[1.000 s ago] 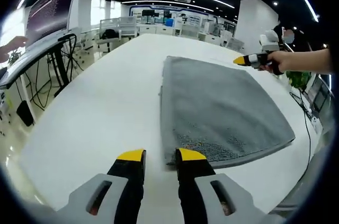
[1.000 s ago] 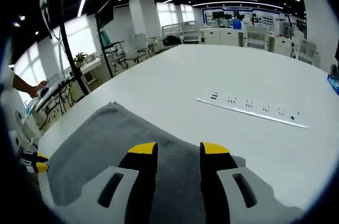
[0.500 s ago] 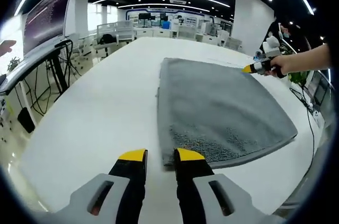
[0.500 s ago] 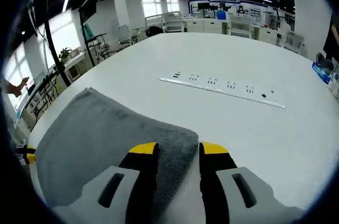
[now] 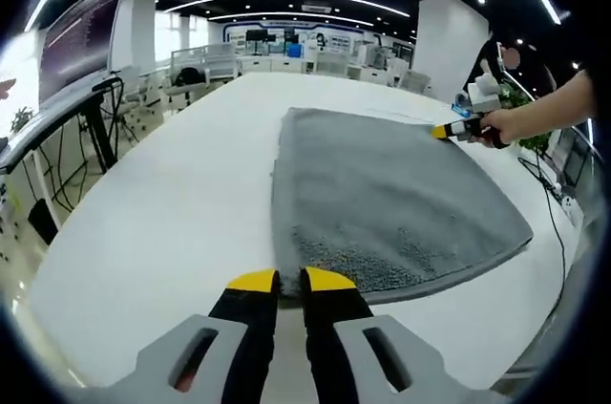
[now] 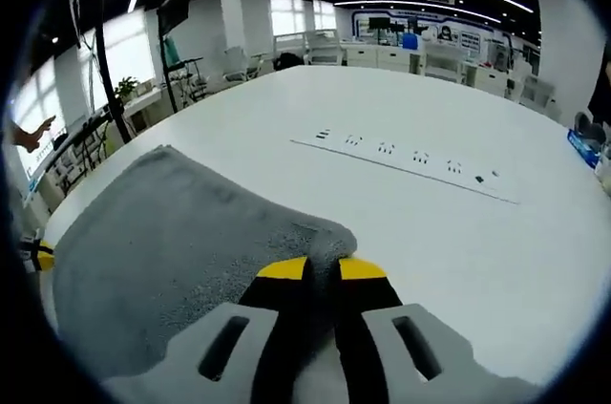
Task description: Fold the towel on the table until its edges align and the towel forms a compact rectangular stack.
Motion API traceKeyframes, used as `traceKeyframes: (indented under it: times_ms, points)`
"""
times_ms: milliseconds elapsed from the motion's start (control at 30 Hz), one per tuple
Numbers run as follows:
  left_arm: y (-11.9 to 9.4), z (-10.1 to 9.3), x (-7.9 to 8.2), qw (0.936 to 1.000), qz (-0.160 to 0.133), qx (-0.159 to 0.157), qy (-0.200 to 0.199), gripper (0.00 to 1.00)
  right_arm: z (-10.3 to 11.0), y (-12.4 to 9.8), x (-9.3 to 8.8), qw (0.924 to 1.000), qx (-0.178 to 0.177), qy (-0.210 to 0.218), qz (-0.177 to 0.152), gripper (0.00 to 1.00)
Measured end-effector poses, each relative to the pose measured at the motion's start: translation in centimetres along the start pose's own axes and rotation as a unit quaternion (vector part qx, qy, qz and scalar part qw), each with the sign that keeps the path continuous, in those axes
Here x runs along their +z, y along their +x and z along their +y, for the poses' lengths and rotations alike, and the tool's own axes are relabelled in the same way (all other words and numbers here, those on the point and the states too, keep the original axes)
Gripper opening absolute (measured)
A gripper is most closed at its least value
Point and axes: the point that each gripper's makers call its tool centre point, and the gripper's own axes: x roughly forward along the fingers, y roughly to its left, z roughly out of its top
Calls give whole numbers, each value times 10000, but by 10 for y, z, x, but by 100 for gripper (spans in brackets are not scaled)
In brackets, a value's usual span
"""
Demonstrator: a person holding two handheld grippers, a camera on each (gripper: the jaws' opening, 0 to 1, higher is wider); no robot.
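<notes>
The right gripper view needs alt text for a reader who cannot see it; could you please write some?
The right gripper has its yellow-tipped jaws closed on a corner of the grey towel, which lies spread on a white table. A white power strip lies on the table beyond it, apart from the towel, with an open-plan office behind.

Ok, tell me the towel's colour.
Grey towel, plain with a nubbly pile; clearest in the left gripper view.
</notes>
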Motion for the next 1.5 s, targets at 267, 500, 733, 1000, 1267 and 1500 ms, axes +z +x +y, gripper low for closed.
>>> traceKeyframes:
  times_ms: [267, 500, 733, 1000, 1267, 1500]
  points:
    - [3, -8, 1, 9997, 23, 116, 211, 8, -5, -13, -8, 9999, -42, -84, 93, 5]
    - [8, -27, 3, 9983, 184, -134, 538, 8, -26, -28, -21, 9997, -138, -8, 192, 5]
    - [8, -68, 6, 9951, 318, -525, 778, 7, -60, -44, -35, 9979, -385, -254, 445, 5]
    - [7, -124, 5, 9875, 401, -1017, 1138, 7, -99, -72, -52, 9938, -663, -654, 615, 4]
    - [10, -168, 1, 9757, 475, -1452, 1572, 7, -138, -94, -66, 9924, -831, -571, 710, 4]
    - [11, -203, -4, 9655, 543, -1772, 1830, 7, -168, -115, -78, 9914, -959, -469, 757, 4]
